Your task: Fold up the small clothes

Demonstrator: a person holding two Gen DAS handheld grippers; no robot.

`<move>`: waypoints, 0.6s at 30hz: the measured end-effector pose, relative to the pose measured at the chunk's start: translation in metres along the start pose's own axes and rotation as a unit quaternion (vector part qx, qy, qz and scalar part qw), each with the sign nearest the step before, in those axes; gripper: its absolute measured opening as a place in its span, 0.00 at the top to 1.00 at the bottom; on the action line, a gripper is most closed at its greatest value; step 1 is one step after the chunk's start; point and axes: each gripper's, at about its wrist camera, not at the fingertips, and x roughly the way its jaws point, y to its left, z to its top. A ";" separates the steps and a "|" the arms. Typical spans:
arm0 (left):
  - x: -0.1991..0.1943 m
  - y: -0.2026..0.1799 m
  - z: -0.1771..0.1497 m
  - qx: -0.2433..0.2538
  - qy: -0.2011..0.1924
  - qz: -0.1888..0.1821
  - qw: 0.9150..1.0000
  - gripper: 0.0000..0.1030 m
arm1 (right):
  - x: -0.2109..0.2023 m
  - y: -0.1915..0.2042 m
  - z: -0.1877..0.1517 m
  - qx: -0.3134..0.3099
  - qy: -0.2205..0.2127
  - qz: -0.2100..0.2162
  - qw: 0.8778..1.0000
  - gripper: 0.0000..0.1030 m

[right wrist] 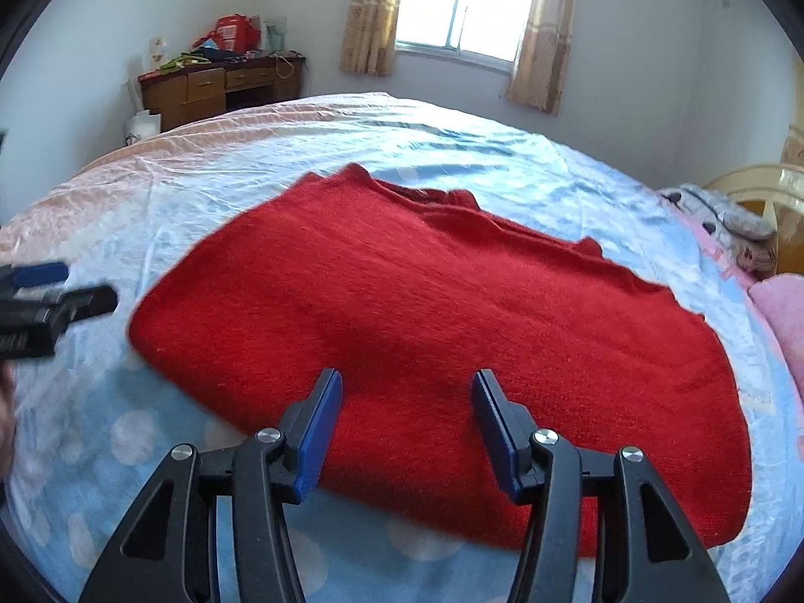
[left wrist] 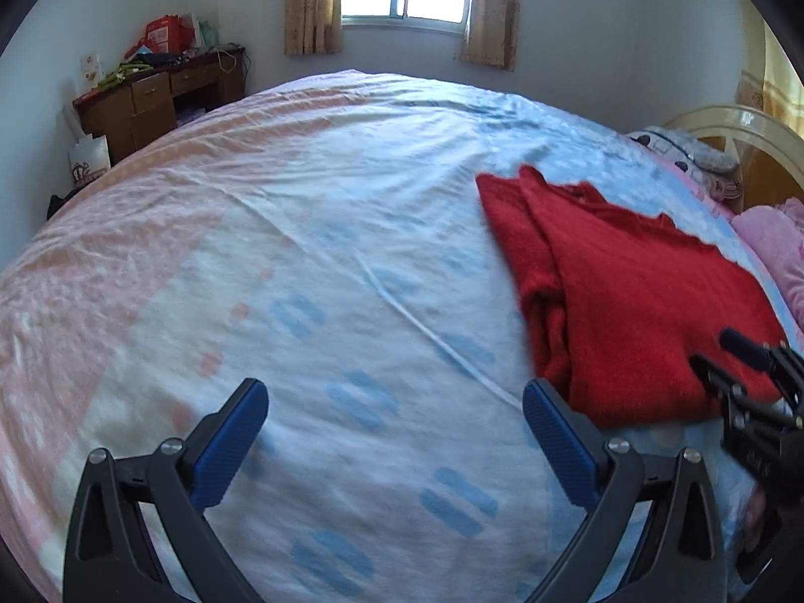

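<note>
A red knitted garment (right wrist: pixel 427 316) lies folded flat on the bed sheet (right wrist: pixel 151 442); it also shows in the left wrist view (left wrist: pixel 638 301) at the right. My right gripper (right wrist: pixel 407 387) is open and empty, hovering just over the garment's near edge. My left gripper (left wrist: pixel 394 397) is open and empty over bare sheet (left wrist: pixel 301 301), to the left of the garment. The right gripper shows at the right edge of the left wrist view (left wrist: pixel 743 357), and the left gripper shows at the left edge of the right wrist view (right wrist: pixel 55 286).
A wooden desk (right wrist: pixel 221 85) with clutter stands at the far left wall. A window with curtains (right wrist: pixel 462 5) is at the back. Pillows (right wrist: pixel 728 226) and a pink blanket (right wrist: pixel 784 316) lie at the right by the headboard (left wrist: pixel 743 135).
</note>
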 end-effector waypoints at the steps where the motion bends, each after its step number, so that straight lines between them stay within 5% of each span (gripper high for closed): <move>1: -0.001 0.003 0.004 0.003 -0.007 0.004 1.000 0.00 | -0.002 0.004 -0.001 -0.007 -0.006 0.006 1.000 0.47; 6: -0.001 0.019 0.021 0.010 -0.027 0.001 1.000 0.00 | -0.011 0.033 -0.003 -0.063 -0.032 0.014 0.997 0.47; 15: 0.017 0.029 0.038 -0.002 -0.021 -0.069 0.997 0.00 | -0.012 0.082 -0.004 -0.148 -0.047 0.017 0.988 0.47; 18: 0.024 0.024 0.043 0.001 -0.016 -0.087 0.996 0.00 | -0.012 0.107 -0.007 -0.202 -0.060 -0.015 0.977 0.47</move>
